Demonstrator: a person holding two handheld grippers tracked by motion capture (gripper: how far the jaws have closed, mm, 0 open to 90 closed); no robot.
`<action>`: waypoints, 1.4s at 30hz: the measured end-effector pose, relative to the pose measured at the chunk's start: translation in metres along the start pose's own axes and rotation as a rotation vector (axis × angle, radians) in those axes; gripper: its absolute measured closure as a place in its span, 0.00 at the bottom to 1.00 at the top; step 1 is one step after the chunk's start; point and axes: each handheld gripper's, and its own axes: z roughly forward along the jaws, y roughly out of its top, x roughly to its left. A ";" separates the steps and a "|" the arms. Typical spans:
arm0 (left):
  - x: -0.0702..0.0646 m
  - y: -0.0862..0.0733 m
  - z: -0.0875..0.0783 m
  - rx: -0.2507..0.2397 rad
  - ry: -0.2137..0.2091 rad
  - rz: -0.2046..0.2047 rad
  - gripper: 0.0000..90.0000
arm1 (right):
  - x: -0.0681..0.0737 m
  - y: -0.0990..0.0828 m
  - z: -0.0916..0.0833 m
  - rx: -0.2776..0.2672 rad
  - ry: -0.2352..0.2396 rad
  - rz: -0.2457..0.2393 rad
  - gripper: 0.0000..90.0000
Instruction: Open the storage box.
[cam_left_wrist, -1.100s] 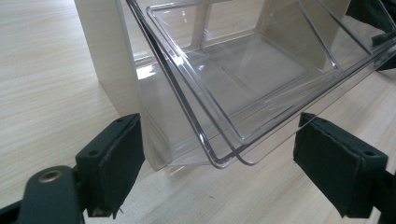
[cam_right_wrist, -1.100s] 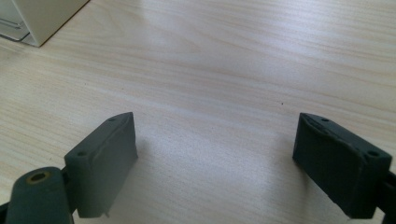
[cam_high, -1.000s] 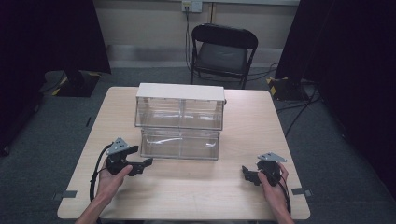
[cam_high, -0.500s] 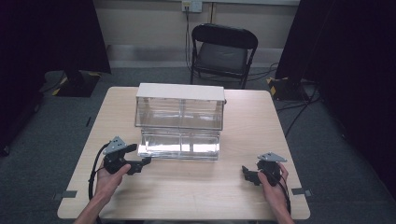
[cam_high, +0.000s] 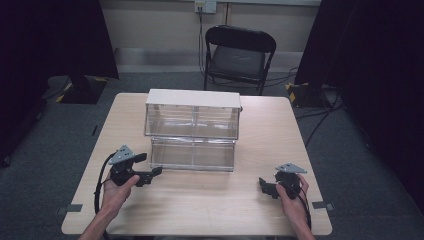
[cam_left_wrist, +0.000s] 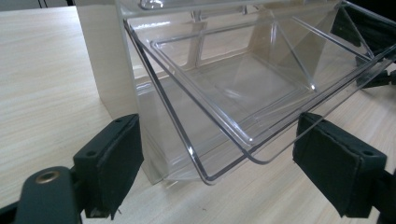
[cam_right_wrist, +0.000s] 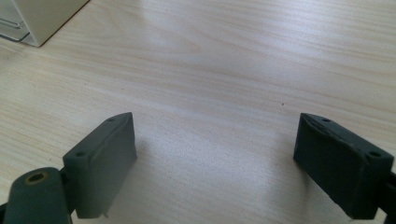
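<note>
Bright light shines on the tabletop (cam_high: 210, 200). The room around it is dark. The clear drawer (cam_left_wrist: 243, 84) glints. Nearby pads look soft.

The high view looks forward and down over the whole table (cam_high: 210, 200), while the left gripper view sits close to the clear drawer (cam_left_wrist: 243, 93) and the right gripper view looks low across bare tabletop, sharing the cabinet (cam_right_wrist: 42, 18) corner.
</note>
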 end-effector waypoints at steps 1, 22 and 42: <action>0.000 0.000 0.000 -0.001 -0.002 -0.002 0.17 | 0.000 0.000 0.000 0.000 -0.001 0.000 0.14; 0.001 0.016 -0.001 -0.011 -0.004 -0.001 0.18 | 0.000 0.000 0.000 0.000 0.000 -0.002 0.13; 0.002 0.029 -0.001 -0.049 0.001 0.005 0.17 | 0.000 0.000 0.000 0.000 0.000 -0.002 0.13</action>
